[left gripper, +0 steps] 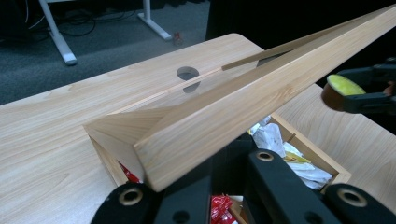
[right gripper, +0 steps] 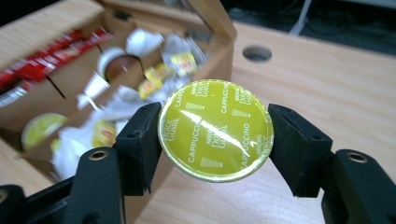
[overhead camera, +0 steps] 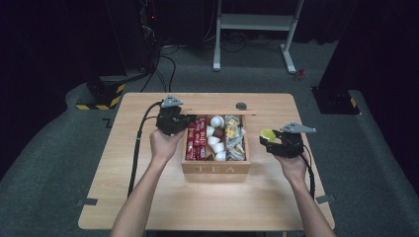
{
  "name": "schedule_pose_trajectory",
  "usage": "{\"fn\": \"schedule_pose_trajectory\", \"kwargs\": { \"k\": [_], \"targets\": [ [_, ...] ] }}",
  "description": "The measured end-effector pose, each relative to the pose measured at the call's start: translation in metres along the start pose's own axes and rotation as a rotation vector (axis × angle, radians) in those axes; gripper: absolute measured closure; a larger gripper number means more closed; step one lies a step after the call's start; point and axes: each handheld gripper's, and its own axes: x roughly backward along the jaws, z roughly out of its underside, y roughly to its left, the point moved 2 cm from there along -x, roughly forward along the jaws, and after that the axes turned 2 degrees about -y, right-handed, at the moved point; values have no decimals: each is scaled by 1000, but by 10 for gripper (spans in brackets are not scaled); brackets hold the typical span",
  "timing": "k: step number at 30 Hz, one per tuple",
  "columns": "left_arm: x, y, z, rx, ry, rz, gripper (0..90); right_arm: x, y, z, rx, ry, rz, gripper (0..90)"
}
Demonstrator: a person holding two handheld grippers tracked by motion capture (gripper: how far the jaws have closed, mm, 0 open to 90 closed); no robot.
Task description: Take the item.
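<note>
Nearest the person: two forearms are reaching in over the wooden table (overhead camera: 148, 207), each hand carrying a black two-jaw gripper.

Right gripper (overhead camera: 271, 138): sitting to the right of the box and apart from it, above the tabletop. Its jaws are standing partly apart and pressing on the two sides of a coffee capsule (right gripper: 215, 129), round, with a shiny yellow-green foil lid printed "Dolce Gusto Cappuccino". In the high view the capsule (overhead camera: 268, 134) is showing at the gripper's left end, just off the box's right wall. In the left gripper view the same capsule (left gripper: 344, 85) is appearing at the far right, pinched between dark jaws.

Wooden box (overhead camera: 216, 169): resting at the middle of the table, front wall lettered "TEA", standing open. Red sachets (overhead camera: 196, 138) are filling its left compartment; white cups and capsules (overhead camera: 216, 136) are lying in the middle; paper-wrapped packets with yellow labels (overhead camera: 235, 138) are lying at the right.

Left gripper (overhead camera: 185, 122): sitting at the box's rear left corner, jaws fully closed. In the left gripper view the raised lid (left gripper: 243, 107) is slanting upward just above the jaws; whether they are actually clamping its edge cannot be told.

Farther off: a round hole (overhead camera: 241, 105) is showing in the tabletop behind the box.
</note>
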Motion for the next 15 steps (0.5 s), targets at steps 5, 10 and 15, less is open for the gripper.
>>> {"fn": "schedule_pose_trajectory", "kwargs": {
  "k": [5, 10, 15],
  "targets": [
    [0, -1, 2, -4, -2, -4, 900, -9, -3, 13, -12, 31, 8, 379],
    [0, 0, 2, 5, -9, 1, 900, -20, -9, 27, -34, 78, 28, 379],
    [1, -2, 3, 4, -4, 3, 900, -26, -13, 33, -51, 95, 35, 379]
  ]
}}
